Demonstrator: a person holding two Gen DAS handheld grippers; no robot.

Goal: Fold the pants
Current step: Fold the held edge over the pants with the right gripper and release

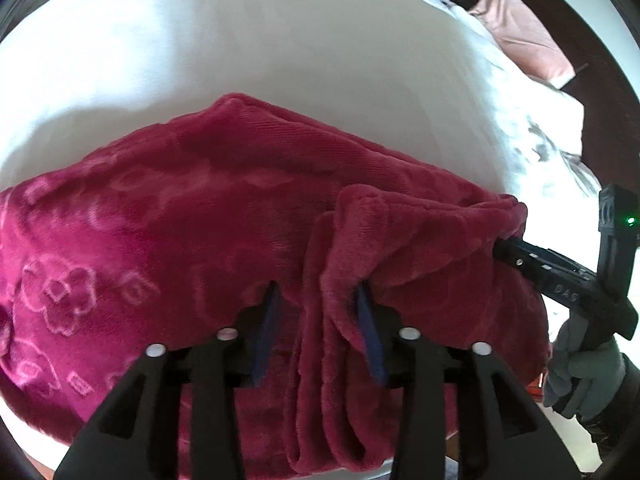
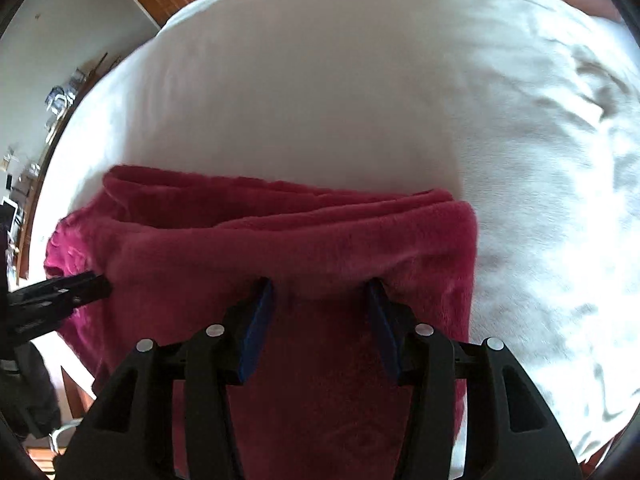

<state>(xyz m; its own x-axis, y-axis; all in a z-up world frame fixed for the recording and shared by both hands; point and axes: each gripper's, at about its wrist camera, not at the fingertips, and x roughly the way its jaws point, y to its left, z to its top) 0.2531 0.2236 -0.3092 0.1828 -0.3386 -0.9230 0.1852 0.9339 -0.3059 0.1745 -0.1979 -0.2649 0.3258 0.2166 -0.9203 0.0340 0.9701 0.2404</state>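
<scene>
On white bed (image 1: 280,40): 1 folded pants (image 1: 160,220), 2 hand-held grippers (image 1: 318,320) (image 2: 320,316) w/ jaws apart.

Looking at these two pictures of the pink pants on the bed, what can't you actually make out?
- Left wrist view: the right claw has its tips buried under a fold of the pants, so its grip is hidden.
- Both views: the pants' near edge is covered by the claws' black bodies and cut off by the bottom frame.
- Right wrist view: the clutter beside the bed is too small and warped to identify.
</scene>
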